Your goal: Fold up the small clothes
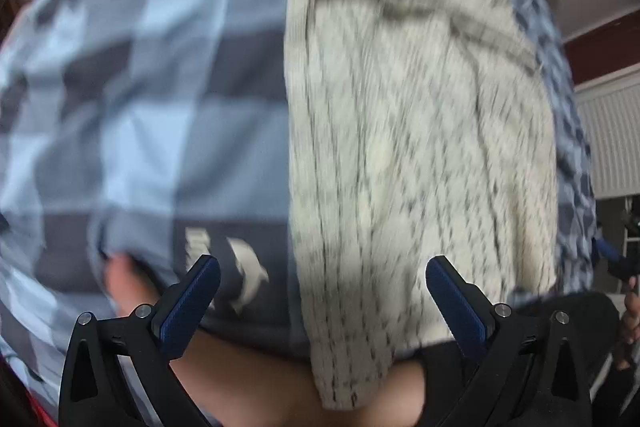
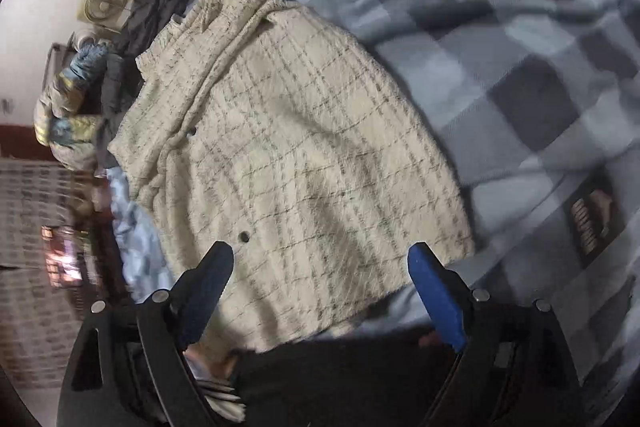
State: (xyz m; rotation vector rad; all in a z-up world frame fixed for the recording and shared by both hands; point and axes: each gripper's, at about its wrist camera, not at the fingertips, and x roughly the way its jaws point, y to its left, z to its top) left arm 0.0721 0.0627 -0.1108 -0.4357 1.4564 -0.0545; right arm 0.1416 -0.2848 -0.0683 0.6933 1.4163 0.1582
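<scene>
Cream checked garment (image 2: 296,155) fills frame centre on the checked bedspread (image 2: 520,47); left claw (image 1: 322,291) and right claw (image 2: 320,275) both gape empty—pinch corners squarely, fold evenly.

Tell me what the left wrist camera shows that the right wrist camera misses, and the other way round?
Only the left wrist view shows a white ribbed radiator on the wall and a white dolphin print on the bedcover.

Only the right wrist view shows the garment's dark round buttons, a cream box fan, a black jacket and a heap of clothes beyond the bed.

Both show the cream knitted garment with dark grid lines lying on the blue and grey checked bedcover, with the left gripper and right gripper open, holding nothing.
</scene>
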